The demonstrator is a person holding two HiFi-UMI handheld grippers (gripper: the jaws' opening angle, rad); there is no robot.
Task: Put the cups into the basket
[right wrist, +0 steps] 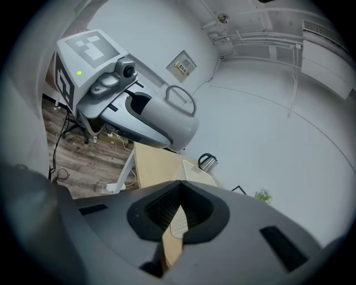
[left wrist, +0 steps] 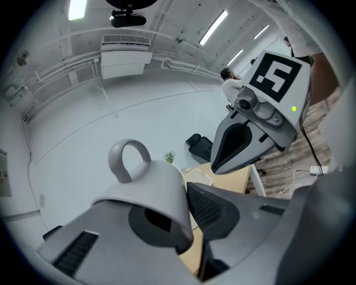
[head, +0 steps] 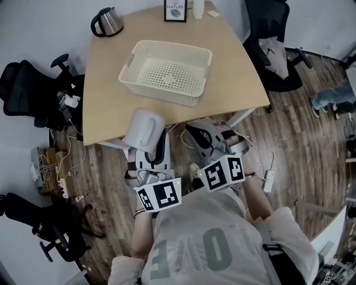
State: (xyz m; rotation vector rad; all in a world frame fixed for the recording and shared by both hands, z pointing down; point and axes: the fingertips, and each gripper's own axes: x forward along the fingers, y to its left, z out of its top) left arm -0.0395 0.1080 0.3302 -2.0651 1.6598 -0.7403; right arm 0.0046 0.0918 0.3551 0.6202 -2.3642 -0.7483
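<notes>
So we're mid-carry here. The left gripper [head: 147,147] is clamped on a pale cup [head: 143,127]. From its own view it looks like it pinches the cup's wall at the rim, one jaw inside and one outside, though the angle makes that hard to be sure of. The handle sticks up and away from the gripper. The cup hangs over the floor right at the near edge of the bench [head: 111,106], so it's well short of the basket [head: 161,93].

The right gripper [head: 199,133] sits just beside the left one. Its jaws are pressed together with nothing between them, so it's just along for the ride.

My guess for the next move: carry the cup forward over the bench and the near wall of the basket, get it low inside, then let the jaws go. The tricky bit is probably clearing that wall without clipping it. The cup is held by one side, so it could also swing or slip if it's moved fast.

Head count from what I can see:
- cups: one, even though the task says cups
- baskets: one, and it looks empty
- grippers: two
- kettle [head: 107,21]: one, at the far corner
- framed picture [head: 175,10]: one, at the far edge
</notes>
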